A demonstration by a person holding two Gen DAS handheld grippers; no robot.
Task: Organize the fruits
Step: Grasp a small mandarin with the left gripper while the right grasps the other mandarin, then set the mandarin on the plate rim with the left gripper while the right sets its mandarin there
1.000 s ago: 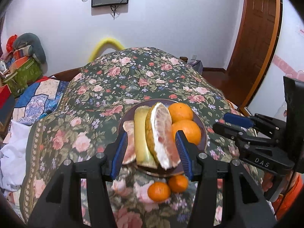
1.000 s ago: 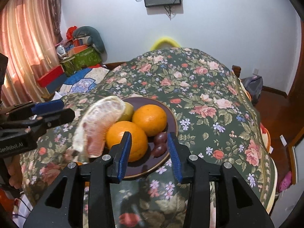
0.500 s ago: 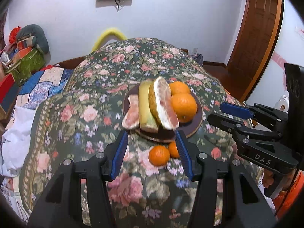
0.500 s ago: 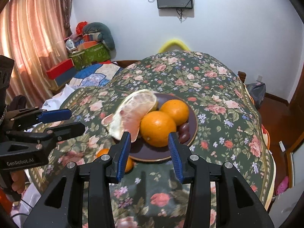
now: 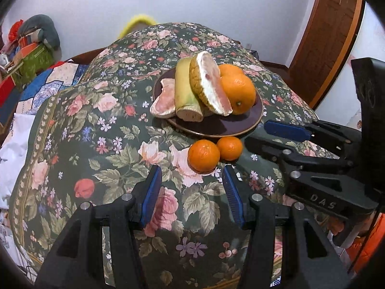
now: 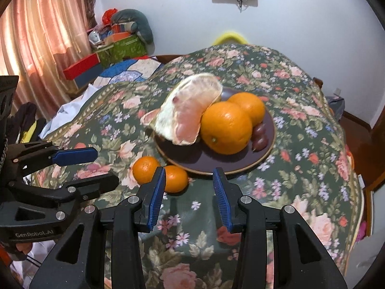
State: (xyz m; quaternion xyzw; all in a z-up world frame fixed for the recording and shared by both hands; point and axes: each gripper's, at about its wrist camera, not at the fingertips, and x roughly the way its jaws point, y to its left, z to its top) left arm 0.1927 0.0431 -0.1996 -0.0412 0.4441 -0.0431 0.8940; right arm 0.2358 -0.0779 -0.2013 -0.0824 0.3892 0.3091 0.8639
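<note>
A: How much fruit is put away?

B: Two big oranges and the pomelo pieces are piled on the plate. Two small oranges are left on the cloth, touching, just beside the plate.

A: Is anything held?

B: Nothing. The left gripper and right gripper are spread apart, near the small oranges.

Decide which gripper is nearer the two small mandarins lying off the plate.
Left, narrowly. The left gripper faces the mandarins head-on; the right gripper sits just right of them.
</note>
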